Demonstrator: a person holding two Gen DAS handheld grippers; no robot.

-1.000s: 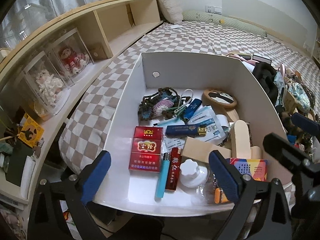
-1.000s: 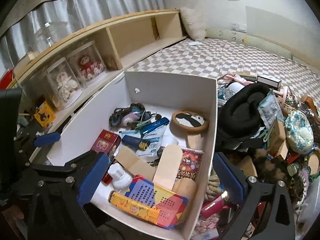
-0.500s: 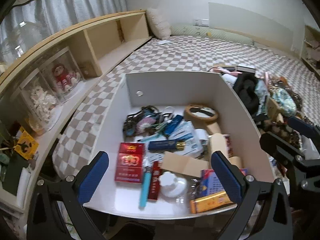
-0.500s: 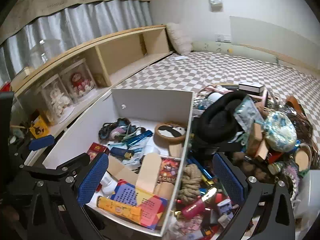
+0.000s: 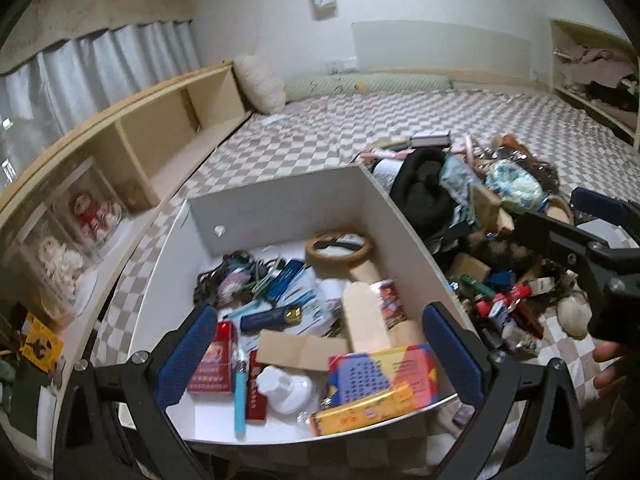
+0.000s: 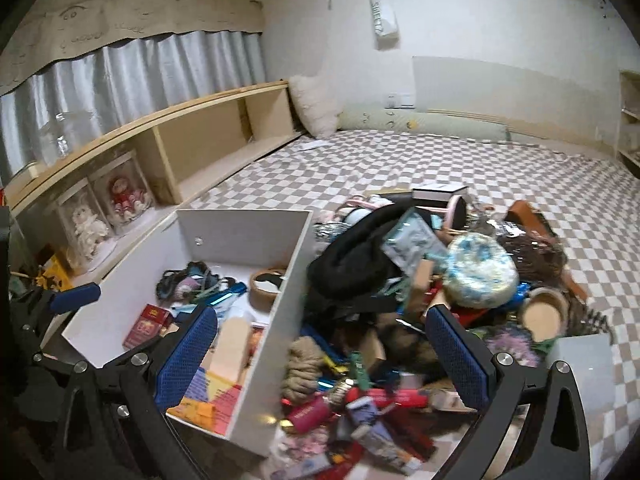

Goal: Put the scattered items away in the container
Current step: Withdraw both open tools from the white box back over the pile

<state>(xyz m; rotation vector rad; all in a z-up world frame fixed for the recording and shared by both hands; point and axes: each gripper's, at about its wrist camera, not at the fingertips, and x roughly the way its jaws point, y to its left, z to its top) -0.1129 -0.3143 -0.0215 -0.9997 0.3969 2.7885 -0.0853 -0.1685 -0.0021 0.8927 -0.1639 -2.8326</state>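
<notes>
Partly done, by the look of it: white box [image 5: 280, 204] on the bed already holding cigarette pack [image 5: 214, 360], lighter, round mirror [image 5: 340, 245], papers. Large heap [image 6: 420, 292] left on the checkered bedspread, just right of the box. Left gripper [image 5: 320, 354] wide, empty, above box's near end. Right gripper [image 6: 320, 354] wide, empty, over heap's near edge beside the box wall.

We see the near corner of the white box [image 6: 240, 412] hidden behind the right gripper's [image 6: 322, 364] blue pads, and the small items at the front of the pile [image 6: 360, 412] smear into blur, so we cannot name them. In the left wrist view, the lettering on the red packet [image 5: 212, 364] is too small to read. The right gripper [image 5: 592, 224] runs off the frame's right edge there, so we cannot tell how its jaws stand from that view.
</notes>
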